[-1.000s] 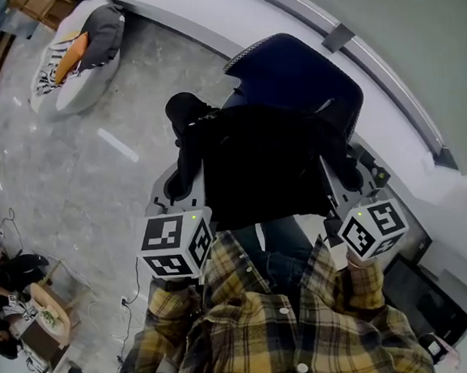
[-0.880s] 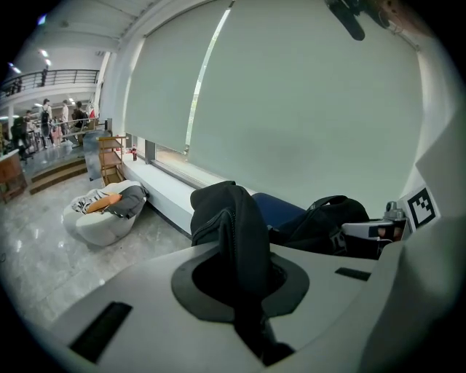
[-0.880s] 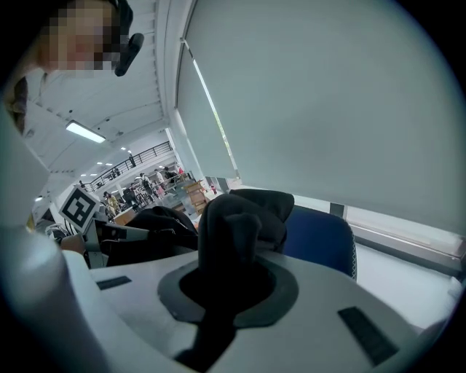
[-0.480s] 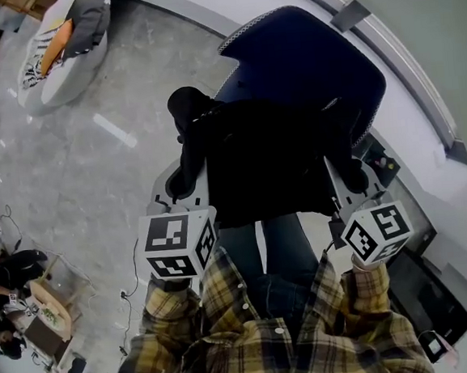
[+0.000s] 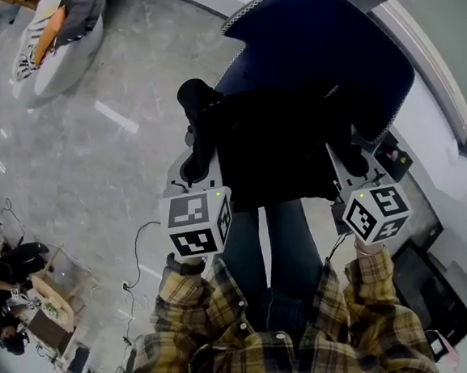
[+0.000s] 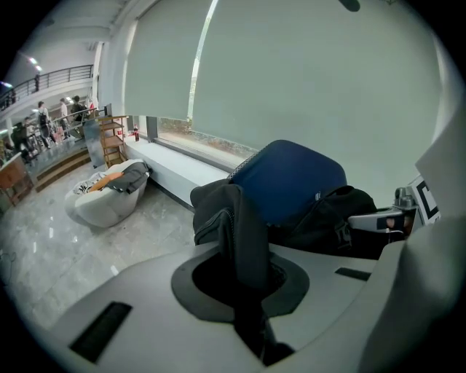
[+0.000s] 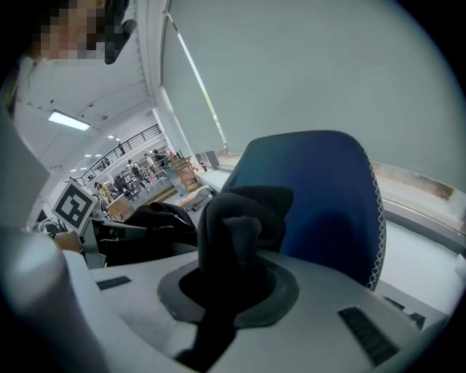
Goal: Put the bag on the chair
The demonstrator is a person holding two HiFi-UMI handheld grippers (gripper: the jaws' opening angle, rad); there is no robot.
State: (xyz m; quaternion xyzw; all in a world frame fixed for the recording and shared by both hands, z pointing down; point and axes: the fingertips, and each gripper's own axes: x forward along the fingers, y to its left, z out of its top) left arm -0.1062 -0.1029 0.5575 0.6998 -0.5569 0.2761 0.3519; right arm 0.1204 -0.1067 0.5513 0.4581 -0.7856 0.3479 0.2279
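A black bag (image 5: 271, 150) hangs between my two grippers, just in front of a blue chair (image 5: 327, 43). My left gripper (image 5: 195, 165) is shut on a fold of the bag's black fabric (image 6: 240, 226) at its left end. My right gripper (image 5: 353, 161) is shut on a bunched piece of the bag (image 7: 237, 226) at its right end. In the left gripper view the blue chair (image 6: 291, 178) stands right behind the bag. The chair's back (image 7: 328, 197) fills the middle of the right gripper view. The bag hides the chair's seat in the head view.
A white ledge (image 5: 449, 146) runs along the window wall behind the chair. A white beanbag (image 5: 50, 43) with cushions lies on the grey floor at the far left. People sit at a low table (image 5: 44, 300) at the lower left. Cables (image 5: 137, 247) trail on the floor.
Both grippers and the bag have moved forward toward the chair, which now looks larger and closer. The grips on the bag are unchanged.
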